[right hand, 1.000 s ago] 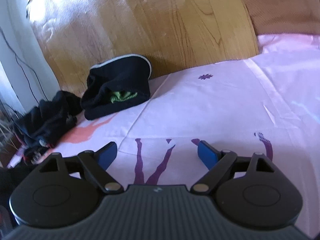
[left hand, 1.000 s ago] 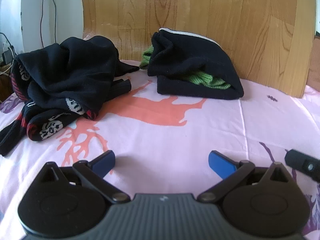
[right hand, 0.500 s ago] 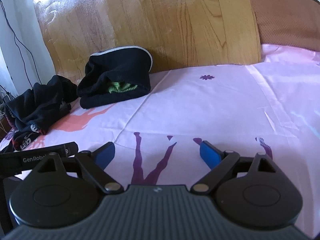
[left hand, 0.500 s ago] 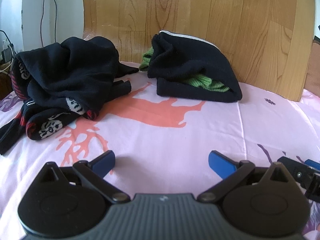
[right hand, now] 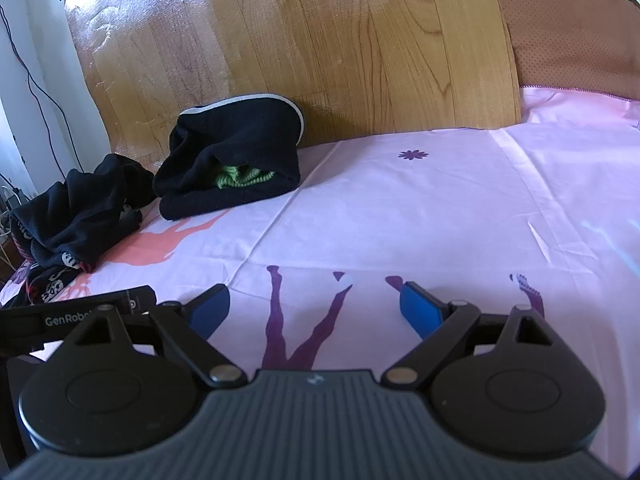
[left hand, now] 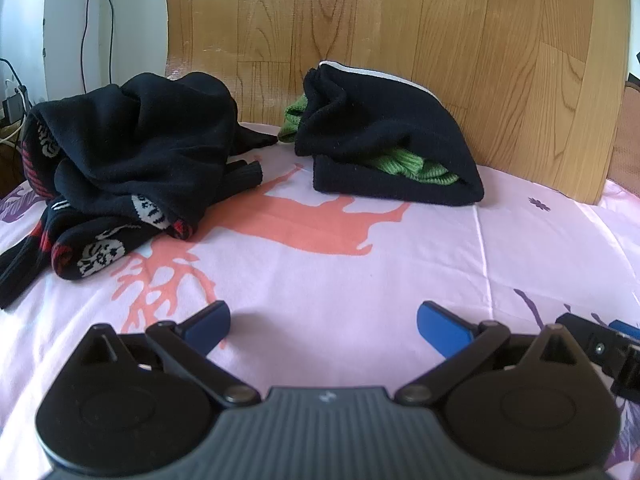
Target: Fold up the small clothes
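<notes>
Headboard (left hand: 400, 32): wood-grain panel, glossy, with glare at 11 o'clock in the right view. Sheet (left hand: 320, 272): smooth pink printed cloth, matt, lightly creased. Black pile (left hand: 132, 152), 10 o'clock: soft matt knit. Folded stack (left hand: 384, 148), 12 o'clock: black fleecy cloth over ribbed green knit (left hand: 404, 166). Left gripper (left hand: 323, 322): matt black plastic, blue pads, metal pivot pins.

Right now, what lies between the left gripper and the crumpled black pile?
Only bare pink sheet with a coral print lies between the left gripper and the crumpled black pile; the left wrist view shows it.
</notes>
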Available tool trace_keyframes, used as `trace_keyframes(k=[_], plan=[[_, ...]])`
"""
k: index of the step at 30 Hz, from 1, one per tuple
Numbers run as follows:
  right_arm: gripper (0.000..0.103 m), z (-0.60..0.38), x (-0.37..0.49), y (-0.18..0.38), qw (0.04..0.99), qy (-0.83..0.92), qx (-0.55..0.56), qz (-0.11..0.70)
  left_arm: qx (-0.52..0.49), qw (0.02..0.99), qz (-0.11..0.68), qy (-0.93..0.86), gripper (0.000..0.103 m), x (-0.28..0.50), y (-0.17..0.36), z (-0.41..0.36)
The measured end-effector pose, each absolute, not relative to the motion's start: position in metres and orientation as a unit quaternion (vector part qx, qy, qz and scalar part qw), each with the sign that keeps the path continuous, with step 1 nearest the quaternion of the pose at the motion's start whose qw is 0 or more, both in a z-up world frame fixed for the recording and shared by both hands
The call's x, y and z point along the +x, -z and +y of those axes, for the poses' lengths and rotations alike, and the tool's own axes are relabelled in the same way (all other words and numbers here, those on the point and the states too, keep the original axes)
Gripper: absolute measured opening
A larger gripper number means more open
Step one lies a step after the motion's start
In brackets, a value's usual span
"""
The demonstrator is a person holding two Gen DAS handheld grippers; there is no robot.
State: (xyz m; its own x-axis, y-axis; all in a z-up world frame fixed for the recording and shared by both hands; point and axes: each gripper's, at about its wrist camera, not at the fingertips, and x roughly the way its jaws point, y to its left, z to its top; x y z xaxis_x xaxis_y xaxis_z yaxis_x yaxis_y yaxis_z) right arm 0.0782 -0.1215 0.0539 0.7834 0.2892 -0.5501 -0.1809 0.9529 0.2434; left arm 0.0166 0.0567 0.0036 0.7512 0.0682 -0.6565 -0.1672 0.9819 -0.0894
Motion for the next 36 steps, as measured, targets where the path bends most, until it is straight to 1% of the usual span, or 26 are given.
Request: trace_keyframes(k=[13, 22, 31, 36], plan=[[0.094, -0.121, 0.078, -0.054, 0.941, -0.121, 0.087, 0.304, -0.087, 0.935, 0.339, -0.06, 0.103, 0.013, -0.004, 0.06], [0.094, -0.122, 0.077, -0.054, 0.941, -0.12, 0.092, 0.303, -0.144, 0.931, 0.312, -0.124, 0.103, 0.004, -0.005, 0.081], [0.094, -0.122, 0.078, -0.053, 0.941, -0.12, 0.091, 0.303, -0.118, 0.933, 0.317, -0.126, 0.103, 0.005, -0.006, 0.073], [0.094, -0.122, 0.078, -0.054, 0.941, -0.12, 0.09, 0.303, -0.074, 0.94, 0.313, -0.116, 0.103, 0.004, -0.007, 0.06]])
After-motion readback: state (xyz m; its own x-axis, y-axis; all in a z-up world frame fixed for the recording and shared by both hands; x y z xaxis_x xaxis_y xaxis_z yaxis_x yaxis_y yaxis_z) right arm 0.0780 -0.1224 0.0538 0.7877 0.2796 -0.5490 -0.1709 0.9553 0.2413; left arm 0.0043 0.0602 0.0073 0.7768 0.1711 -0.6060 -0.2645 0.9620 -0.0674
